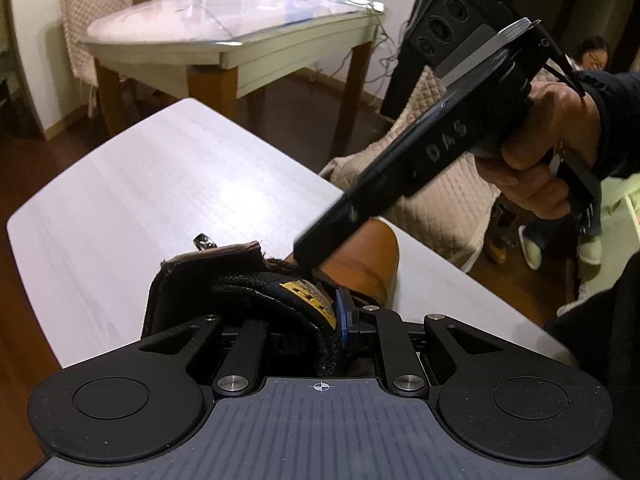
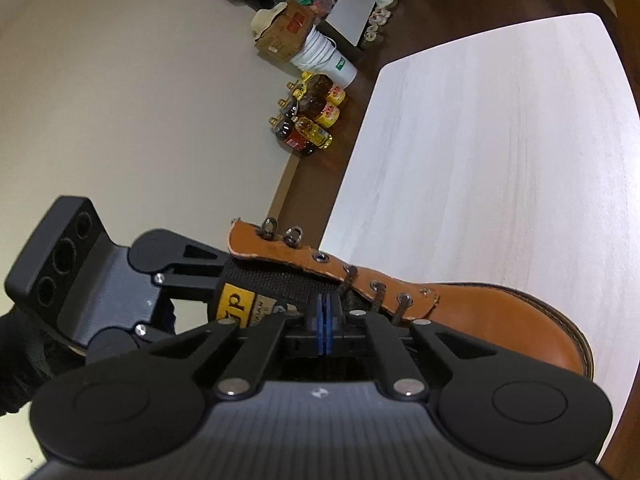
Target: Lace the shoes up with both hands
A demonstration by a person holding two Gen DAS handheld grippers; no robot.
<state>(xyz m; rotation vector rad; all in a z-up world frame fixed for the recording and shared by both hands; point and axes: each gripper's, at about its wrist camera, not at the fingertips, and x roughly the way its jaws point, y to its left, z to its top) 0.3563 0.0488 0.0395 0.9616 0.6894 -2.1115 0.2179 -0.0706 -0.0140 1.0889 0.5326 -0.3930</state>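
Observation:
A tan leather boot (image 2: 492, 320) lies on the white table (image 2: 500, 140), toe to the right. Its black mesh tongue (image 1: 256, 292) carries a yellow label (image 2: 236, 304). My left gripper (image 1: 312, 310) is shut on that tongue; one blue pad (image 1: 343, 314) presses its side, the other finger is hidden. In the right wrist view the left gripper (image 2: 216, 284) comes in from the left. Dark lace (image 2: 347, 280) threads the lower eyelets. My right gripper (image 2: 326, 312) is shut just below them, blue pads together; whether lace is pinched is hidden. A hand holds the right gripper (image 1: 308, 254), tips in the boot's opening.
The white table (image 1: 140, 184) has bare surface beyond the boot. Behind stand a second table (image 1: 224, 28) with mugs, a quilt-covered chair (image 1: 440, 184) and a seated person (image 1: 592, 56). Bottles (image 2: 308, 120), a bucket (image 2: 332, 60) and a cardboard box (image 2: 280, 28) stand on the floor.

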